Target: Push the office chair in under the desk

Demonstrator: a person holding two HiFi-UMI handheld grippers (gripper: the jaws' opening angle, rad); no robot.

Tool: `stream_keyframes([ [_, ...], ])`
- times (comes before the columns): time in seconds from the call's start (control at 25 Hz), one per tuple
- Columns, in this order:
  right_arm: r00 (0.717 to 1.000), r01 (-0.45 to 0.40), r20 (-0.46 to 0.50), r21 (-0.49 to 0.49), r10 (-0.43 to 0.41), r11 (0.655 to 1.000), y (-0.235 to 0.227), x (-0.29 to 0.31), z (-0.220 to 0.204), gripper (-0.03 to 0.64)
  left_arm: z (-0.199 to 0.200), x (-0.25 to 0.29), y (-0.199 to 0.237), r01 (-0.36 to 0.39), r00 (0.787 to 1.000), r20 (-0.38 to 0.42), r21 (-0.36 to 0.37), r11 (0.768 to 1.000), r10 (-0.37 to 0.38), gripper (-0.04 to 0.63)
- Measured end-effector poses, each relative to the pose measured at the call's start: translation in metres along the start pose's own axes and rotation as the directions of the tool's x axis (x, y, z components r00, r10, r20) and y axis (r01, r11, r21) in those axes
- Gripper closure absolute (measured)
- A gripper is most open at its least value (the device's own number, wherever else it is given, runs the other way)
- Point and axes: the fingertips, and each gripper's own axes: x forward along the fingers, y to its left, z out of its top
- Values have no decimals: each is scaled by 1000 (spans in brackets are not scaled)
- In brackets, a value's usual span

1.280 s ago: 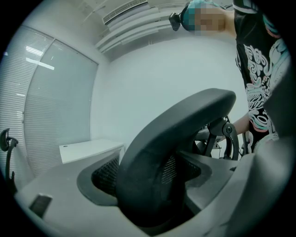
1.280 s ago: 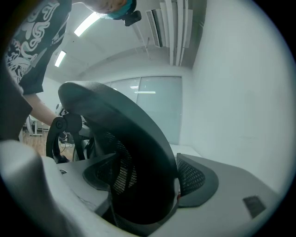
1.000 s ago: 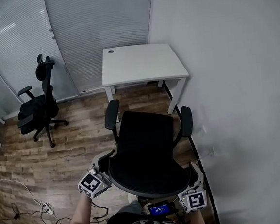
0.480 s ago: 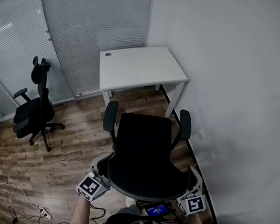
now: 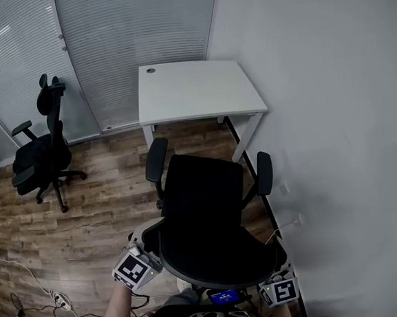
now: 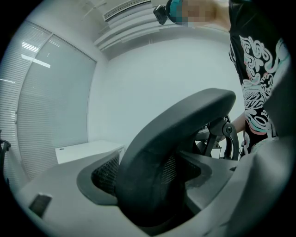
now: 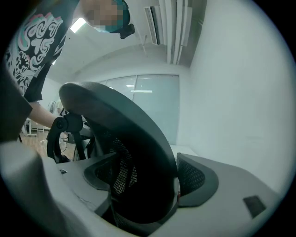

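Office chair [image 5: 204, 188] sits just short of the white desk [image 5: 193, 93], seat facing it, not under yet. We've got the left gripper [image 6: 152, 194] and right gripper [image 7: 148, 194] each clamped on the backrest [image 5: 214, 256] rim, one per side. That's probably the best hold. It should roll easily on the wood floor [image 5: 86, 212], but the mesh back likely flexes, so push evenly.

floor: brown wood-look planks [image 5: 105, 197], left and centre | right half: plain white wall [image 5: 332, 108] | top: glass partition with closed slatted blinds [image 5: 139, 28] | left edge: spare black swivel chair [image 5: 39, 158] (high back, headrest) on the planks | lower left corner: white power strip [image 5: 61, 296] with trailing cable | ceiling, top of right gripper view: air vent [image 7: 159, 23], lit lamp [image 7: 78, 24]
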Motion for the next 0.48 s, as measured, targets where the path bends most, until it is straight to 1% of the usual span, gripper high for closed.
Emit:
stream_keyframes([
  [0.16,1000,5,3,-2,-5,1000,-1,-4,-5,252,-3,3,-3,3,1000,18,38,999,-3,209],
  [0.48,1000,14,-7,6,-14,1000,-3,8,-7,252,-4,9,10,7,1000,8,34,999,-7,207],
])
